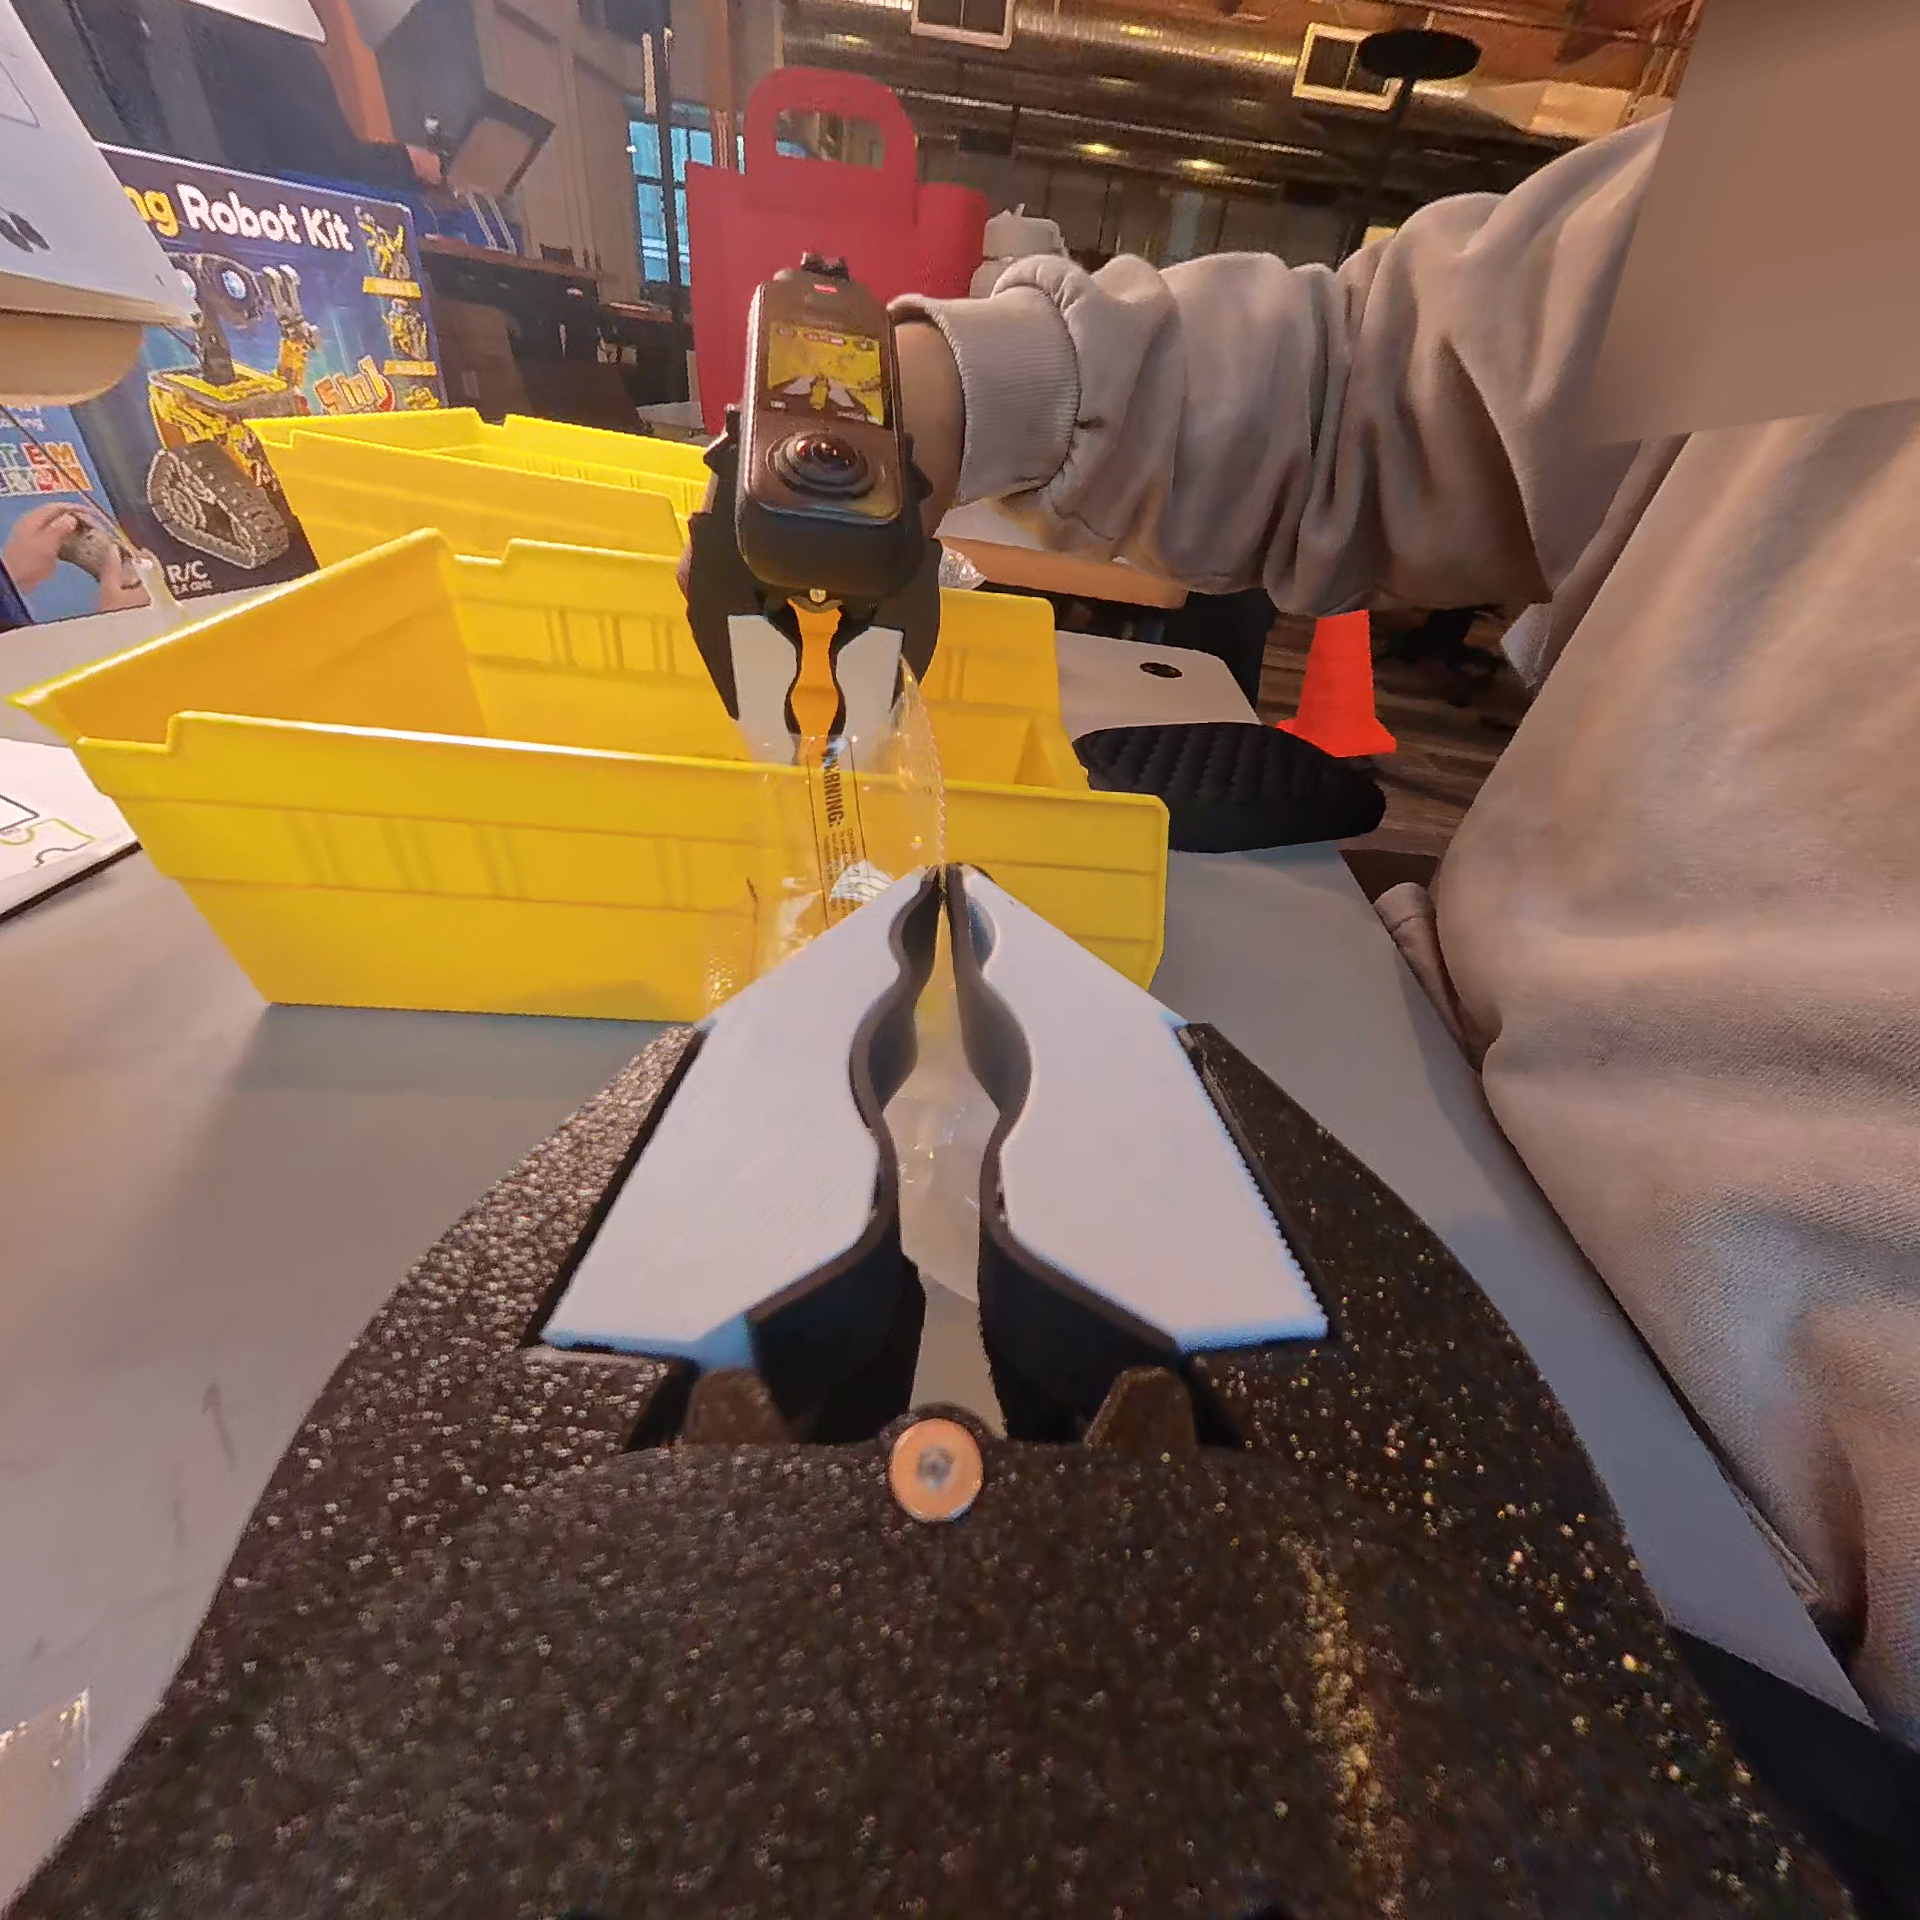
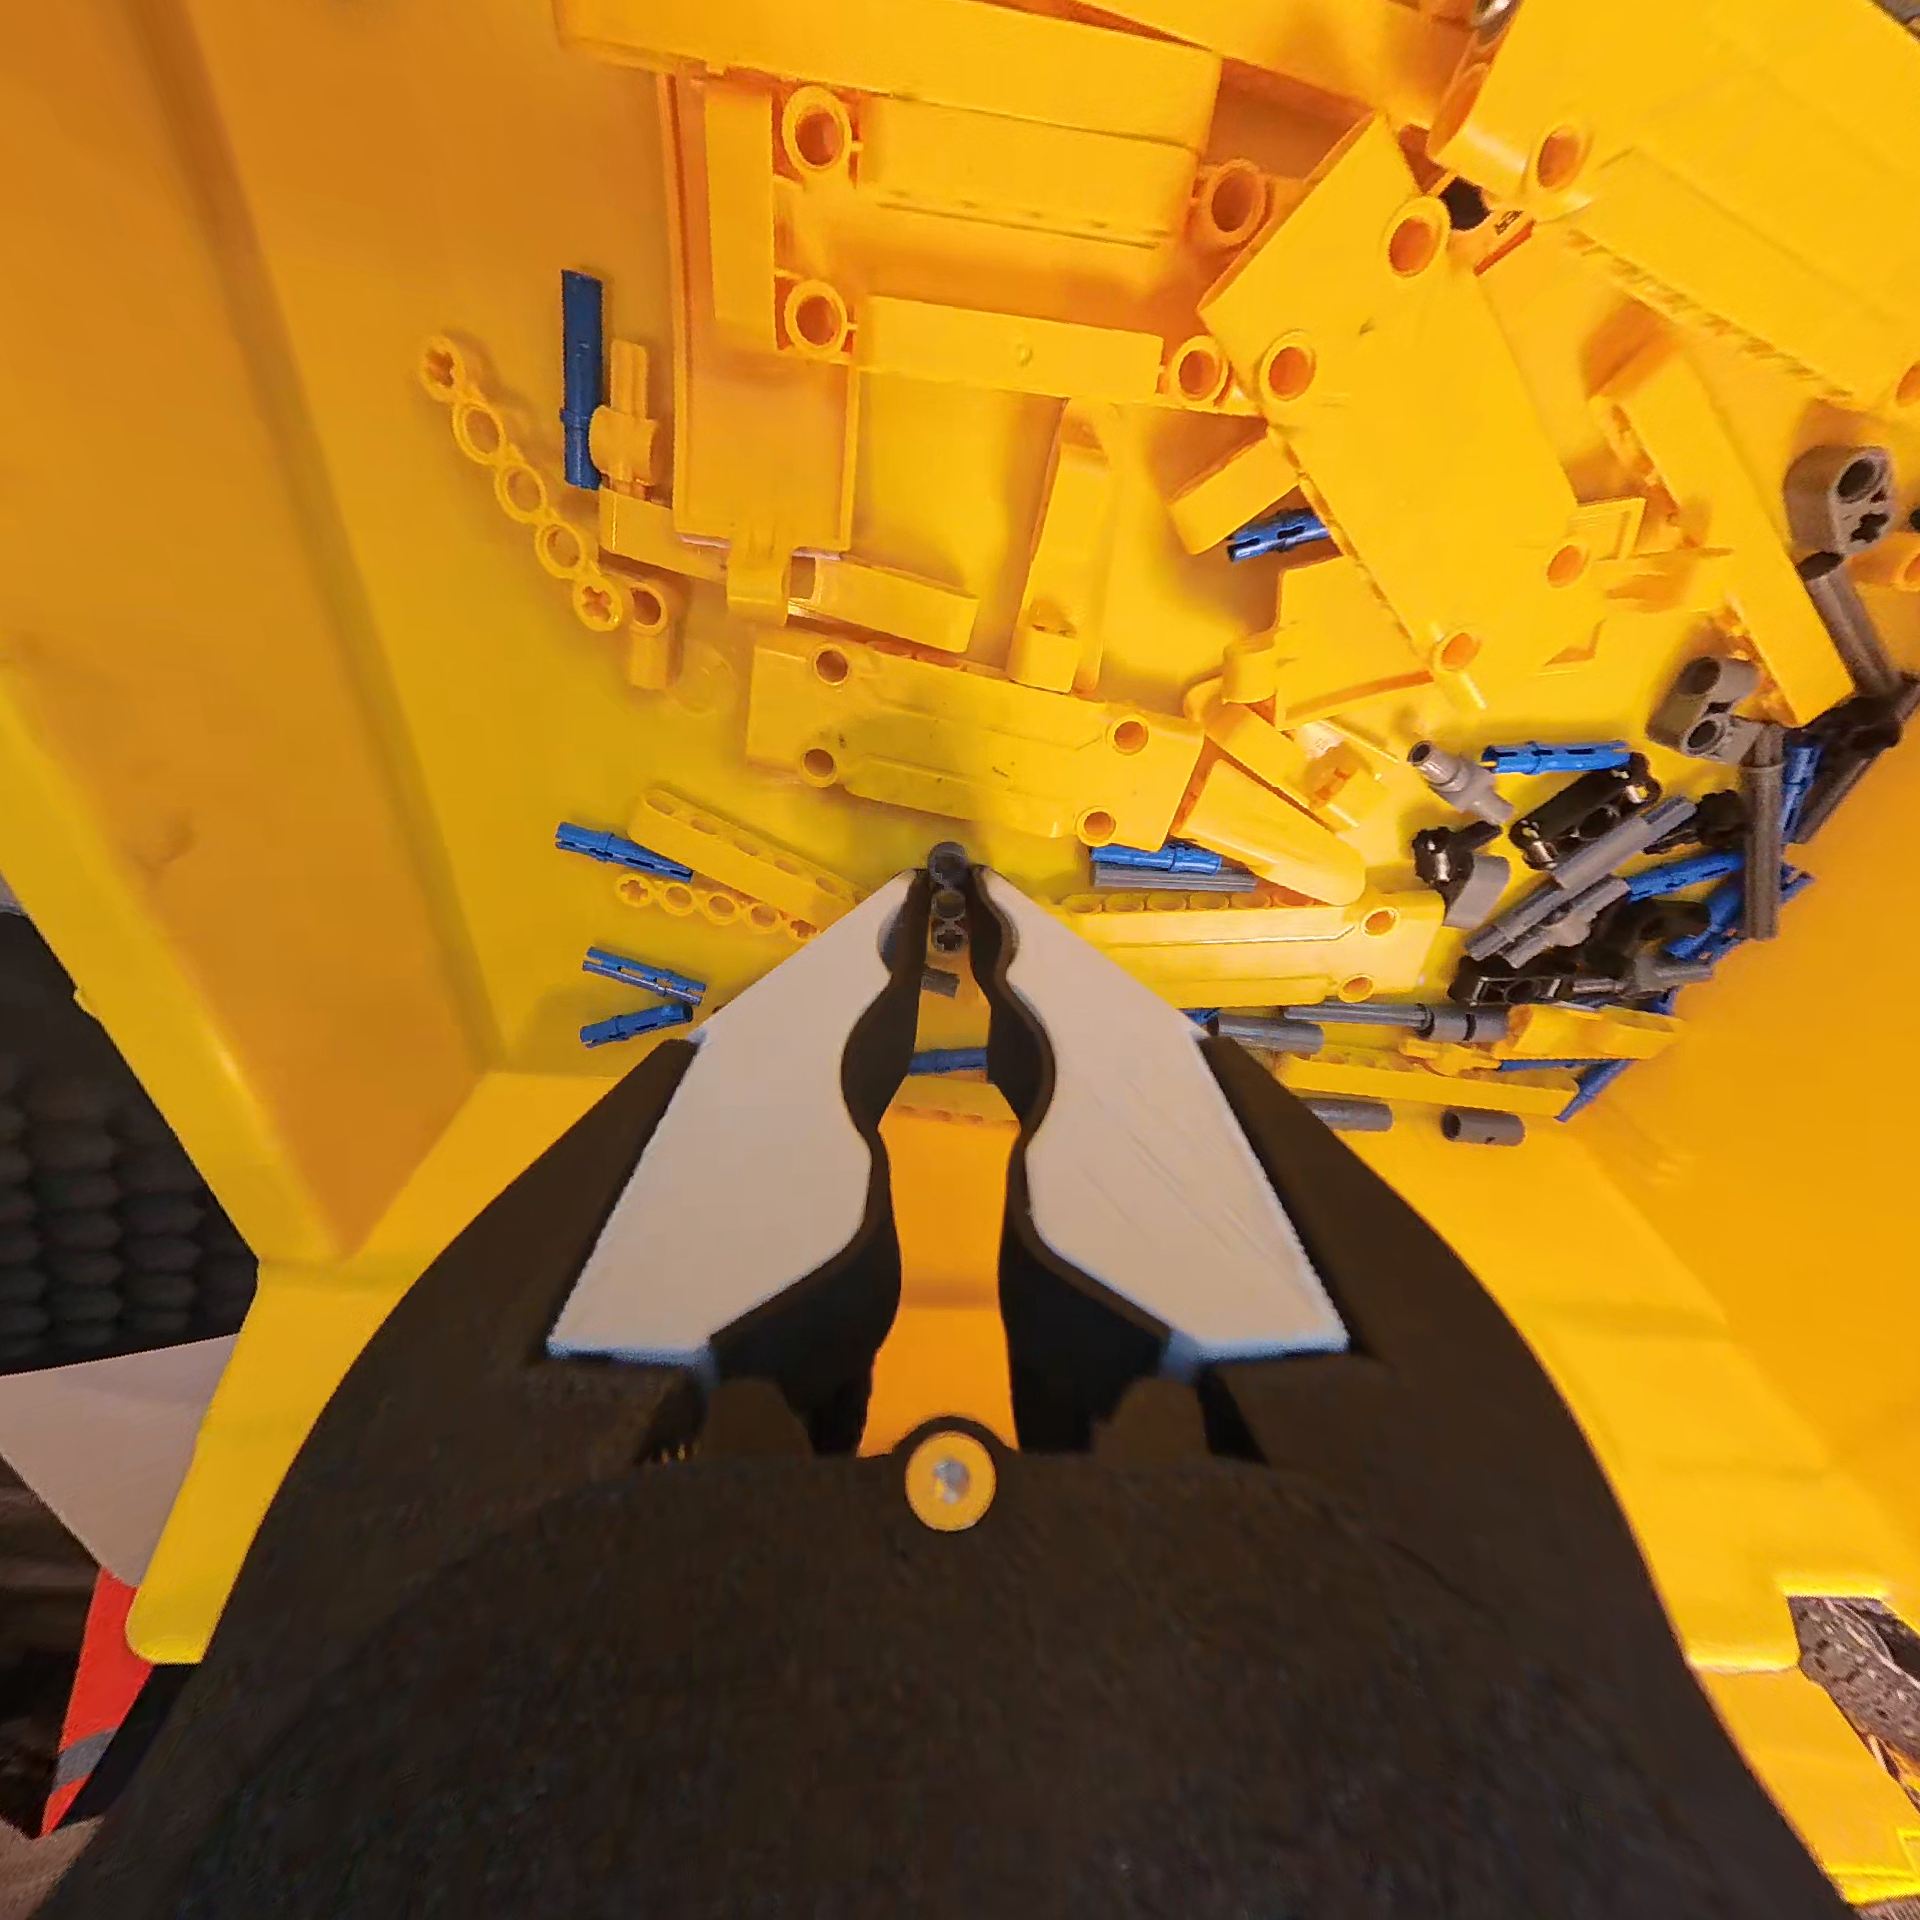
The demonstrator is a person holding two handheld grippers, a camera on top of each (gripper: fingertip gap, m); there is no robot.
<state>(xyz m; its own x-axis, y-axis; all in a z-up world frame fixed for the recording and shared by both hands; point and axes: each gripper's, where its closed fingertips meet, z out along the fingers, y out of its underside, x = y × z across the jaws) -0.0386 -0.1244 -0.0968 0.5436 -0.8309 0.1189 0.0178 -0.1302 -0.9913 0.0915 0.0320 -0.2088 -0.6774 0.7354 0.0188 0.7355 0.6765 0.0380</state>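
Grey connector [image 2: 948, 902] lengthwise between right tongs [image 2: 948, 883]

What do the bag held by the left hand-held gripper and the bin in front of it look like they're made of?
The bag looks like thin clear plastic film: the bin shows through it and its creases glint. The left hand-held gripper is shut on one end. The bin appears to be rigid moulded plastic, opaque yellow with a smooth semi-gloss finish, judging by its ribbed walls and rolled rim.
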